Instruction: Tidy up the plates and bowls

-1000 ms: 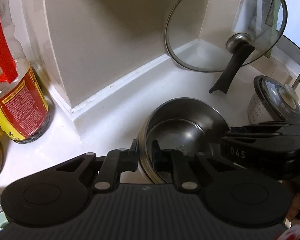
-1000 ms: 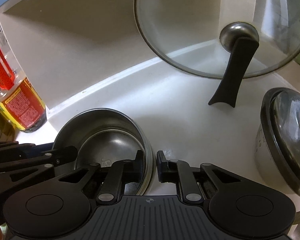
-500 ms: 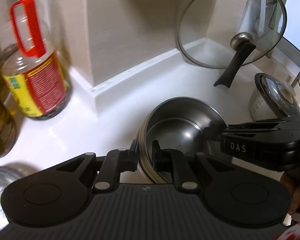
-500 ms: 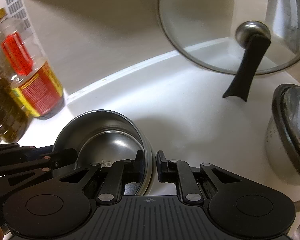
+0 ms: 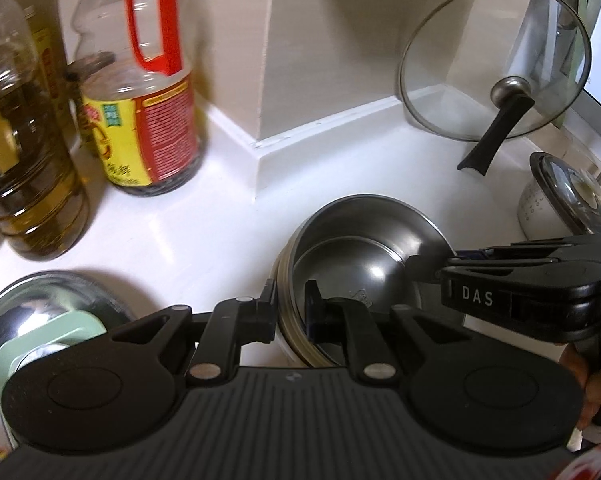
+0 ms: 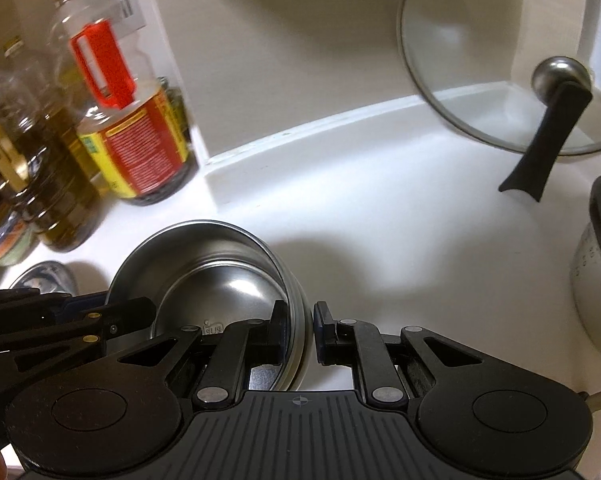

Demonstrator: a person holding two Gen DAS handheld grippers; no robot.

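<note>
Both claws have carried the bowls sideways across the counter: the red-handled bottle, at the frame's left edge a second ago, now stands well inside both views, and a steel pan with a pale green handle has come into sight at the left wrist view's lower left.

The left claw (image 5: 290,312) pinches the near left rim of the steel bowls (image 5: 364,252), one finger (image 5: 266,314) outside the wall and the other inside. The right claw (image 6: 298,330) pinches the opposite rim of the bowls (image 6: 216,264), its left finger inside and its right finger (image 6: 324,332) outside. Rim edges stacked at the wall show several bowls nested together, lying between the two claws; whether they touch the white counter (image 6: 380,232) cannot be told.

Ahead of the left claw and to its left stands the bottle (image 5: 148,116), with an oil bottle (image 5: 24,152) further left and the pan (image 5: 40,320) just beside the claw's left side. Ahead and to the right a glass lid (image 5: 496,64) leans in the corner, and a lidded pot (image 5: 560,196) sits beyond the right claw. A hand (image 5: 580,384) shows at the lower right edge.
</note>
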